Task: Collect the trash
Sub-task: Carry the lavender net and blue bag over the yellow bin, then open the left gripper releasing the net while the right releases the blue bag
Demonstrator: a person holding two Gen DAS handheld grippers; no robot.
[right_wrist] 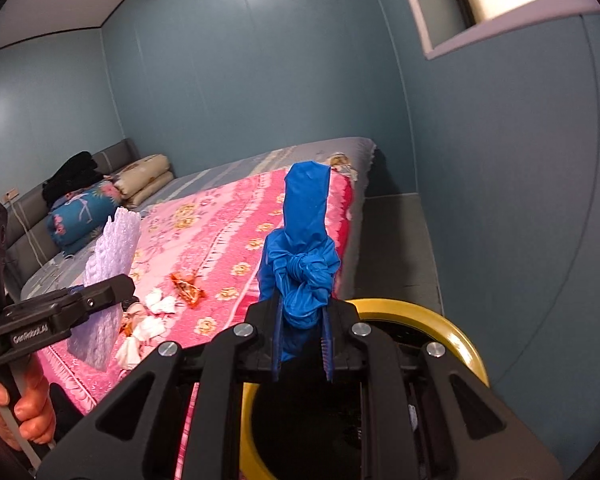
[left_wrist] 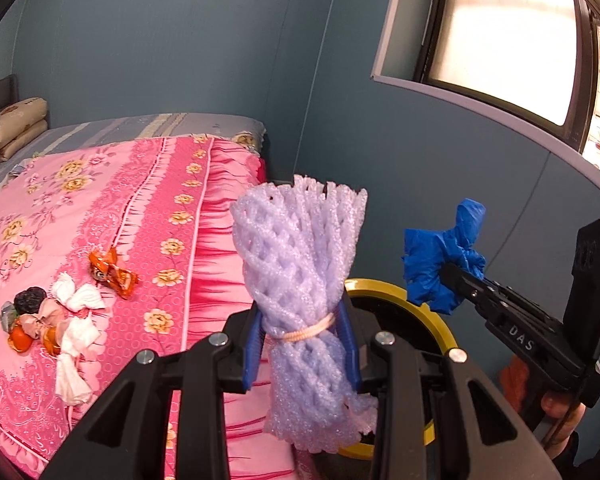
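The left claw [left_wrist: 302, 344] pinches the foam netting [left_wrist: 300, 264] at its banded waist, above the yellow-rimmed bin [left_wrist: 436, 320]: feather-light, squashy, springy. Beside it, the right claw [right_wrist: 302, 340] clamps a knotted blue bag [right_wrist: 300, 264], limp and slippery.

Black left gripper [left_wrist: 302, 346] – blue ribbed pads; silver screws; right gripper [right_wrist: 302, 346] alike.

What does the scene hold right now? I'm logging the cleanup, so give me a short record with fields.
left gripper: shut on purple foam net
right gripper: shut on knotted blue plastic bag
bin: yellow-rimmed bin below both grippers, beside the bed
trash on pink floral bedspread: orange wrapper, white tissues, dark scraps
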